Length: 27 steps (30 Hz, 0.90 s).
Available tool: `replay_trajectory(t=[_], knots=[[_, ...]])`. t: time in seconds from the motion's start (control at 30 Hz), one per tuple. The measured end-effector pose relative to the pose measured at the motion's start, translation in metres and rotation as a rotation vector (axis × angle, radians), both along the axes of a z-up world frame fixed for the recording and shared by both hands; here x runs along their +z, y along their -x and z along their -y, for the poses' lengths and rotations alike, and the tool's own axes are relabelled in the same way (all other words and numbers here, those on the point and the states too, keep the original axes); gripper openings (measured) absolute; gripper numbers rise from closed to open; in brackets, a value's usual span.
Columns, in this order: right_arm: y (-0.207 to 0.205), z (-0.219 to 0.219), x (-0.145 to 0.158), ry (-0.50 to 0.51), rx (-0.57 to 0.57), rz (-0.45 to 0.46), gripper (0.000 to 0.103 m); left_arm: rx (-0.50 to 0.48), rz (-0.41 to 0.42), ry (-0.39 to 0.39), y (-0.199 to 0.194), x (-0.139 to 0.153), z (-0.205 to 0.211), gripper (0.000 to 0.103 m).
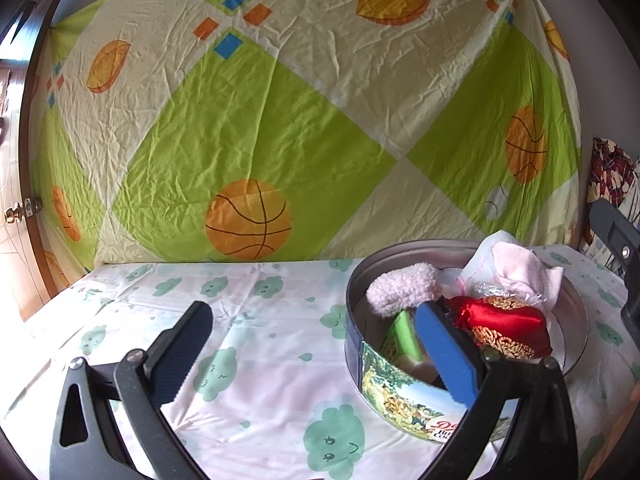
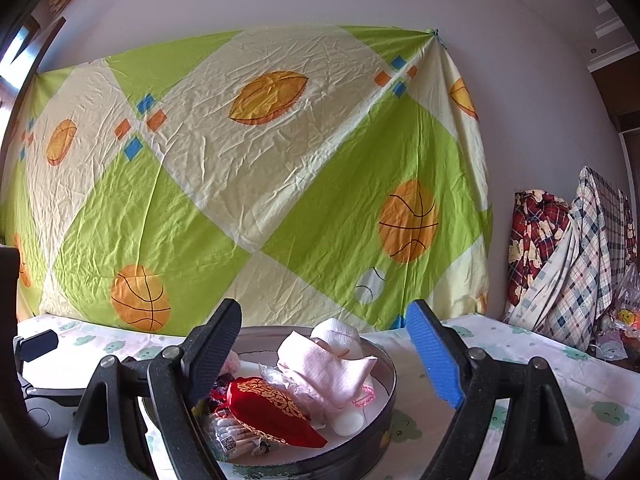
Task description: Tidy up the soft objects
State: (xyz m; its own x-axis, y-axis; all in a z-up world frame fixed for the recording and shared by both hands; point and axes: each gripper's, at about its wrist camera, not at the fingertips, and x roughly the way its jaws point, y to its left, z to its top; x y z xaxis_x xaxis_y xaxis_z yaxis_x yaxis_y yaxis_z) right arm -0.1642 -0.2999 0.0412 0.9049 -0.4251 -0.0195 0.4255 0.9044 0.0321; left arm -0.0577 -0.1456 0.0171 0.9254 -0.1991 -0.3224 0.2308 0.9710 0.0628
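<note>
A round cookie tin (image 1: 394, 394) stands on the cloud-print tablecloth (image 1: 256, 360) and holds soft things: a fluffy pale pink sock (image 1: 402, 289), a pink cloth (image 1: 524, 272), a red satin pouch with gold trim (image 1: 502, 326) and a green box (image 1: 402, 340). My left gripper (image 1: 316, 344) is open and empty, its blue finger over the tin's near rim. In the right wrist view the tin (image 2: 384, 400) holds the red pouch (image 2: 272, 410) and pink cloth (image 2: 326, 372). My right gripper (image 2: 324, 354) is open and empty above the tin.
A green and cream sheet with basketball prints (image 1: 280, 120) hangs behind the table. A wooden door with a brass knob (image 1: 14, 214) is at left. Plaid bedding (image 2: 568, 256) is piled at the right. The other gripper (image 2: 28, 360) shows at left.
</note>
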Motion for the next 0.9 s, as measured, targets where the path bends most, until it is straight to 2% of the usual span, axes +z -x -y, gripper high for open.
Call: replay_trajectory(t=[0.13, 0.9], knots=[[0.0003, -0.0017, 0.0002, 0.008, -0.002, 0.0, 0.088, -0.008, 0.016, 0.004, 0.0045, 0.0013, -0.0017, 0.103], [0.0007, -0.0038, 0.0002, 0.027, -0.005, -0.001, 0.09, 0.016, -0.028, 0.006, -0.0005, -0.001, -0.0034, 0.103]])
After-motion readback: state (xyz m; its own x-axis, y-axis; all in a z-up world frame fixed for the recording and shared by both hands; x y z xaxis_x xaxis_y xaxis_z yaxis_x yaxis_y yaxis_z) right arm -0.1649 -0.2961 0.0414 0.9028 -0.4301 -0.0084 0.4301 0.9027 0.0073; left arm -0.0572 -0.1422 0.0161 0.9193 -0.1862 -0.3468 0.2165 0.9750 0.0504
